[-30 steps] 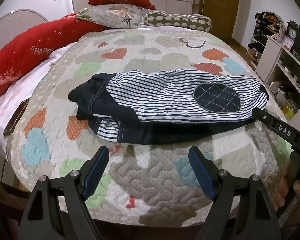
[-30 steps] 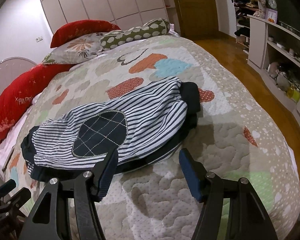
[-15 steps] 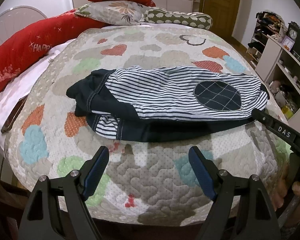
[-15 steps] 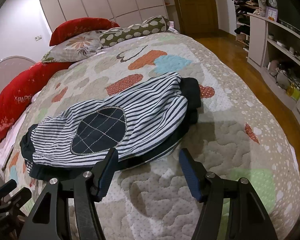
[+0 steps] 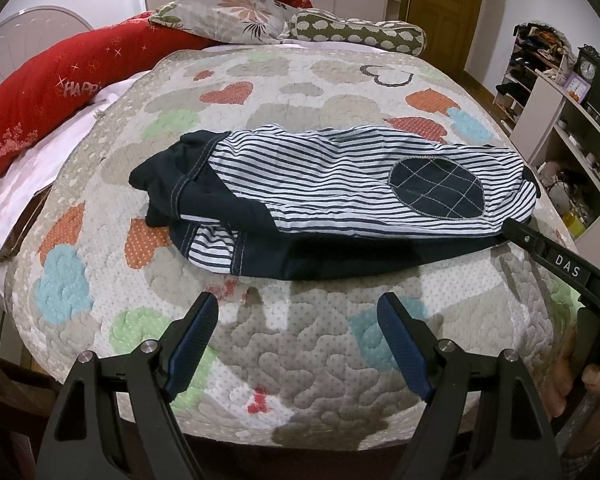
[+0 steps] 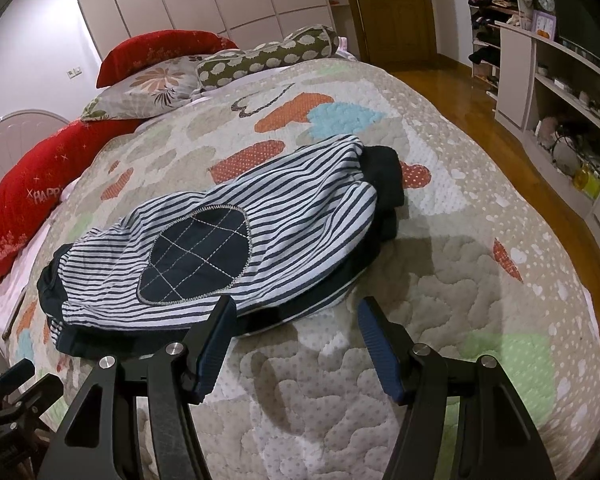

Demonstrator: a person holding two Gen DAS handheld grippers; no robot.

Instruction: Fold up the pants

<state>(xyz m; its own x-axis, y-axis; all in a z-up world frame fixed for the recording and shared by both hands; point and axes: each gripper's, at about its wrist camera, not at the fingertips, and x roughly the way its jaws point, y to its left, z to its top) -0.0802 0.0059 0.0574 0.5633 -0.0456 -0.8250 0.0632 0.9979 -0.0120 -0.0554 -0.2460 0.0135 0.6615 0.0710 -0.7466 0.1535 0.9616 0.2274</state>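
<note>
The pants (image 5: 340, 200) lie folded on the quilt (image 5: 300, 360), soft striped cloth with a dark oval checked patch; the left gripper (image 5: 298, 338) and the right gripper (image 6: 296, 340) are both spread, holding nothing, above the bumpy quilt just before the pants; the lower layers are hidden.
</note>
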